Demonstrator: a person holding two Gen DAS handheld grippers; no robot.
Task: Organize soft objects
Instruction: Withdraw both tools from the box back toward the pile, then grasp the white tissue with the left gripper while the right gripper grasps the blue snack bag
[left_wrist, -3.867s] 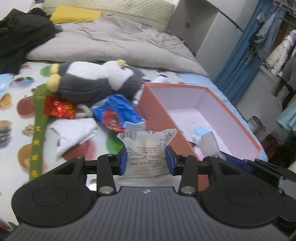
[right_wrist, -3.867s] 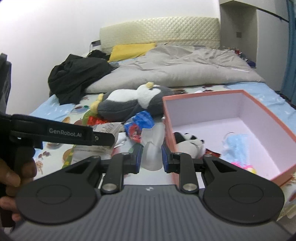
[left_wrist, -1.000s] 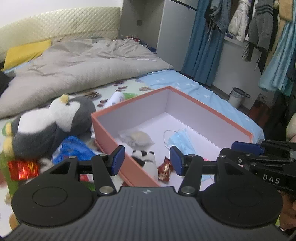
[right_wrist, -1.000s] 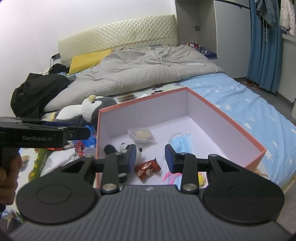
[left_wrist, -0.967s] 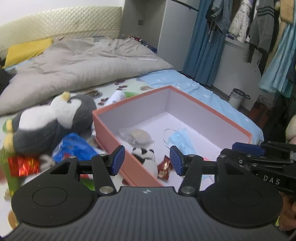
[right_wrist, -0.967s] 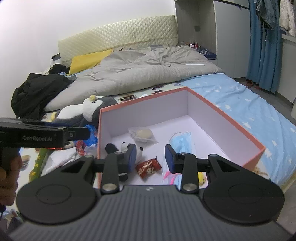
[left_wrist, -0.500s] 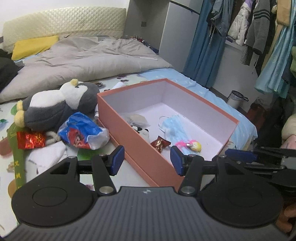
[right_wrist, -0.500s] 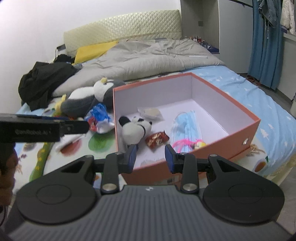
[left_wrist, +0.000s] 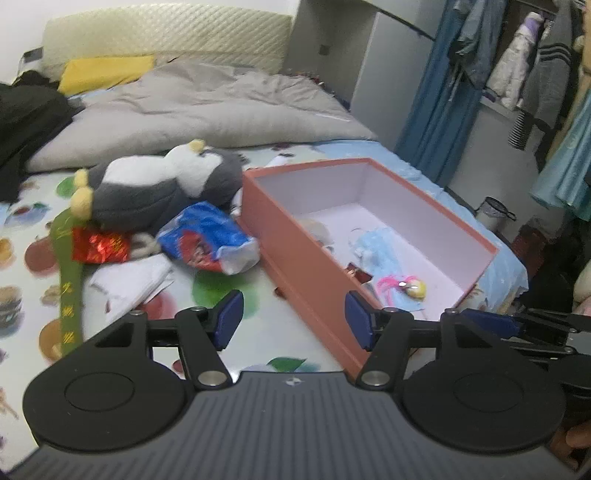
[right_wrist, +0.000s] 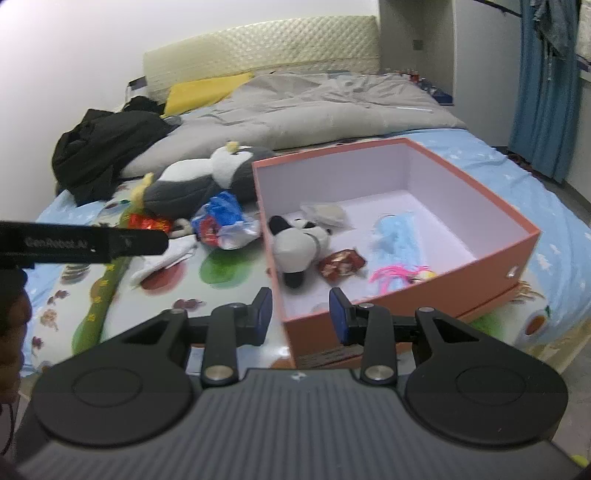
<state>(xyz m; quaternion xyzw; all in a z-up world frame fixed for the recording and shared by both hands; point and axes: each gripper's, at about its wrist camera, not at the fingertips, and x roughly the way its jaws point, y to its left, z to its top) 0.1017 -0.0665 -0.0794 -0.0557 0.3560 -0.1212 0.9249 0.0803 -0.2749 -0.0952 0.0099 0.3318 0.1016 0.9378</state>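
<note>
An orange box (right_wrist: 406, 299) with a pale lining sits on the bed; inside lie a small panda plush (right_wrist: 299, 243), a clear packet (right_wrist: 327, 213), a blue face mask (right_wrist: 397, 236), a red wrapper (right_wrist: 341, 263) and a pink tassel toy (right_wrist: 400, 275). Left of the box lie a grey-and-white penguin plush (left_wrist: 159, 184), a blue-and-red bag (left_wrist: 207, 240), a red foil packet (left_wrist: 99, 245) and white cloth (left_wrist: 129, 277). My left gripper (left_wrist: 291, 321) hangs over the sheet by the box's near corner, its jaws opening, nothing between them. My right gripper (right_wrist: 301, 314) stands open and empty before the box's near wall.
A grey duvet (right_wrist: 314, 107), a yellow pillow (right_wrist: 203, 90) and black clothing (right_wrist: 107, 147) lie toward the headboard. A green ribbon (left_wrist: 68, 288) runs along the patterned sheet. Blue curtains (left_wrist: 439, 99), hanging clothes and a small bin (left_wrist: 493, 212) stand right of the bed.
Both grippers have drawn back from over the box toward the bed's near side, so the box looks farther and the loose items left of it show more. The left jaws stand slightly wider.
</note>
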